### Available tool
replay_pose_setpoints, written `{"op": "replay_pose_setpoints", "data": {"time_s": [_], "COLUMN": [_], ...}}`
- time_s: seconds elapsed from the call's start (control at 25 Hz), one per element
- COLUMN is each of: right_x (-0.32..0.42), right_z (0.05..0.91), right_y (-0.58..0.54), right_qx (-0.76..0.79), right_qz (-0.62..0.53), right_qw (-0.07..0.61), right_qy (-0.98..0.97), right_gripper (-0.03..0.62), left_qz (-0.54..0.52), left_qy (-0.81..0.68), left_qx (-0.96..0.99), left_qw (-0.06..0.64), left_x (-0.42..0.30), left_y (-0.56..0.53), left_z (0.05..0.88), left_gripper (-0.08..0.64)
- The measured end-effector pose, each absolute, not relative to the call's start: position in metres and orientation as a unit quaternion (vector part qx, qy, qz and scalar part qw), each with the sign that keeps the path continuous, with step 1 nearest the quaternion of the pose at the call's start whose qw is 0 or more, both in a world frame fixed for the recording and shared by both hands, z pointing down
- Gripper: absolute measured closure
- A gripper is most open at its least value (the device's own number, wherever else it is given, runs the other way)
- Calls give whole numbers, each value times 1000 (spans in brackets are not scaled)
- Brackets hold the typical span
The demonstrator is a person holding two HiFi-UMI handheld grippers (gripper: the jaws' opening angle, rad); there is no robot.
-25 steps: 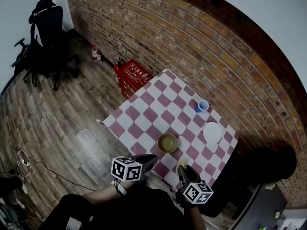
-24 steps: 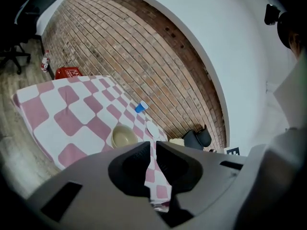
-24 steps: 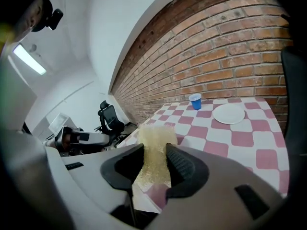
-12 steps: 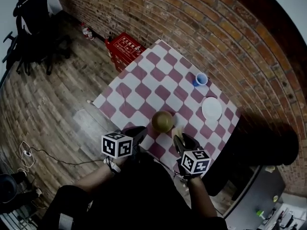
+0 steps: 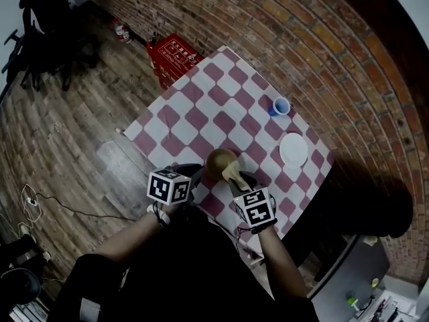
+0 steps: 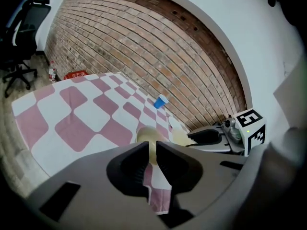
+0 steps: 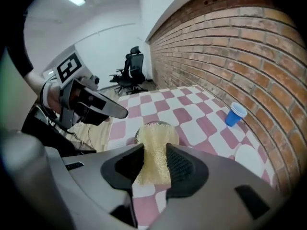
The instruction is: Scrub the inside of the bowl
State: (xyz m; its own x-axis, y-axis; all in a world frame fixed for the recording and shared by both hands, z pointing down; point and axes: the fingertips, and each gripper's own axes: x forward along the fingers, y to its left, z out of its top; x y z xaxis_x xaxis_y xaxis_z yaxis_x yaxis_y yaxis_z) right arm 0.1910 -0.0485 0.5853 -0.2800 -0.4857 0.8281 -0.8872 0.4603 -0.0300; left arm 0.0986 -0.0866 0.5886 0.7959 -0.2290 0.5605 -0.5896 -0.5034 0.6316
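Bowl (image 5: pixel 221 161): on the checkered table (image 5: pixel 201 106), near its front edge, just ahead of both grippers | right gripper (image 7: pixel 154 158): clenched on a yellow sponge (image 7: pixel 154 143) that reaches over the bowl | left gripper (image 6: pixel 152 152): jaws together, empty, just beside the bowl | blue cup (image 5: pixel 281 105) and white plate (image 5: pixel 293 149): well apart, toward the brick wall.

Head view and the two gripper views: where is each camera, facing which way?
Head view: on the person's head, steeply down at the checkered table; both arms show.
Left gripper view: on the left gripper, along its shut jaws toward the bowl.
Right gripper view: on the right gripper, along jaws clamping a sponge.
Shared: all see the bowl and blue cup.
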Motion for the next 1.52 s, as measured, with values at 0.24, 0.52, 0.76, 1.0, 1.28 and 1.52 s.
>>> {"op": "replay_pose_setpoints", "data": {"time_s": [0.24,0.52,0.76,1.0,1.28,1.52], "right_x": [170,152,149,173,179,154], "right_z": [602,626,630,633,632,636], "right_y": [-73,-98,-107,-100,-71,-62], "right_qx": [376,312,297,296,268,233], "right_qz": [136,60,48,61,72,58], "right_qw": [521,589,604,621,631,636], "right_qy": [-754,-743,-738,-723,-725,-733], "right_gripper": [437,437,437,437,437,437], "left_qz": [219,218,213,226,233,220], "left_qy": [-251,-261,-258,-257,-247,-237], "left_qx": [834,809,805,809,813,815], "left_qw": [441,479,490,477,473,481], "left_x": [111,109,107,107,111,113], "left_y": [-96,-107,-112,-112,-109,-106], "left_z": [611,631,634,637,639,636], "left_gripper": [512,512,512,466,426,400]}}
